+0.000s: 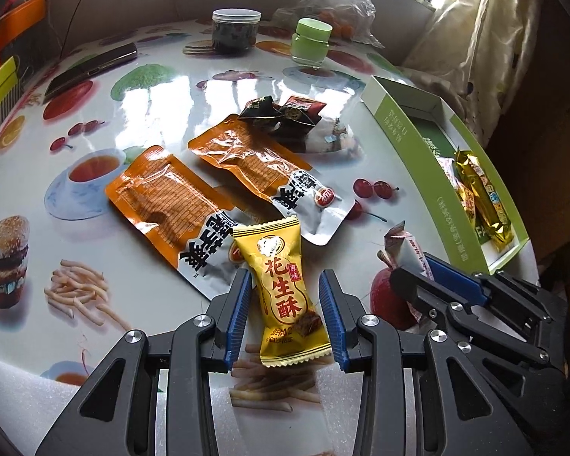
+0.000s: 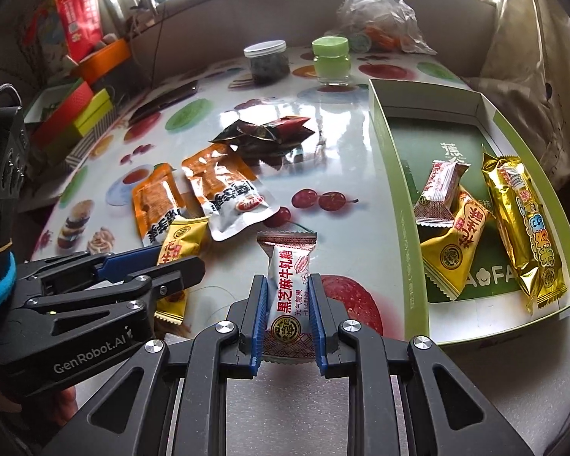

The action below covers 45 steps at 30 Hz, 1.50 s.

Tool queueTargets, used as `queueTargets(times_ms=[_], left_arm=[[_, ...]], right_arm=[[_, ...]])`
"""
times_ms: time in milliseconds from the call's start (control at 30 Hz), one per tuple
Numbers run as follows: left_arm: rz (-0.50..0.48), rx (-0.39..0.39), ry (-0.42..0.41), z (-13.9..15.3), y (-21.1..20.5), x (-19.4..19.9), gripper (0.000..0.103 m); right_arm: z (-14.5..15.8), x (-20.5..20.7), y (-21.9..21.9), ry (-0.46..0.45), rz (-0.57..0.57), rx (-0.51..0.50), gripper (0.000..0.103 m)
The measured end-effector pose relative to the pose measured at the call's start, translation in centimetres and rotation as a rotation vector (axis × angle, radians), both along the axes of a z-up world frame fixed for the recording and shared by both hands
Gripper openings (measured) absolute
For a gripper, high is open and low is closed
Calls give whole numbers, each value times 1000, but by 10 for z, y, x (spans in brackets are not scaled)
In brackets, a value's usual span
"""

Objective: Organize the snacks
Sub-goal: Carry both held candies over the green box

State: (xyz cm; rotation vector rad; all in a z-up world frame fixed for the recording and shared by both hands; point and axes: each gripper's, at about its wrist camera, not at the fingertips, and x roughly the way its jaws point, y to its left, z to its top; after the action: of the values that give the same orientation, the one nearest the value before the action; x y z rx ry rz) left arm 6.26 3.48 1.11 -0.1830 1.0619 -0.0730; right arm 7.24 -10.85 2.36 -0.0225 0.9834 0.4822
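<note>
Tabletop (image 1: 178,87) was glossy white with printed fruit and burgers. Yellow candy (image 1: 285,292), two orange-and-white packs (image 1: 163,197), a green-sided box (image 2: 402,205), black claws with blue pads (image 2: 260,315).

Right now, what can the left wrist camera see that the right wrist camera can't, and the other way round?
Only the left wrist view shows the printed burger on the tablecloth up close, and the whole yellow peanut candy between the left gripper fingers.

Only the right wrist view shows the red snack bag by the window, and the whole black sesame nougat held in the right gripper.

Both show the two orange pouches, the green-lidded jar, the dark jar and the green box with snacks inside.
</note>
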Motion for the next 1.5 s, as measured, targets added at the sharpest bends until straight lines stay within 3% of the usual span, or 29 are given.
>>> queueTargets(times_ms=[267, 367, 500, 933, 1500], left_arm=[[6, 65, -10, -1, -5, -2, 38], [16, 94, -17, -1, -5, -2, 27], [14, 102, -26, -1, -4, -4, 25], [14, 66, -125, 29, -1, -25, 25], [-34, 80, -230, 66, -23, -35, 25]], right_arm=[[2, -4, -4, -13, -12, 10, 20], [2, -6, -6, -17, -22, 11, 20], [7, -11, -8, -43, -31, 9, 20], [22, -24, -14, -87, -55, 31, 20], [48, -36, -36, -159, -115, 49, 20]])
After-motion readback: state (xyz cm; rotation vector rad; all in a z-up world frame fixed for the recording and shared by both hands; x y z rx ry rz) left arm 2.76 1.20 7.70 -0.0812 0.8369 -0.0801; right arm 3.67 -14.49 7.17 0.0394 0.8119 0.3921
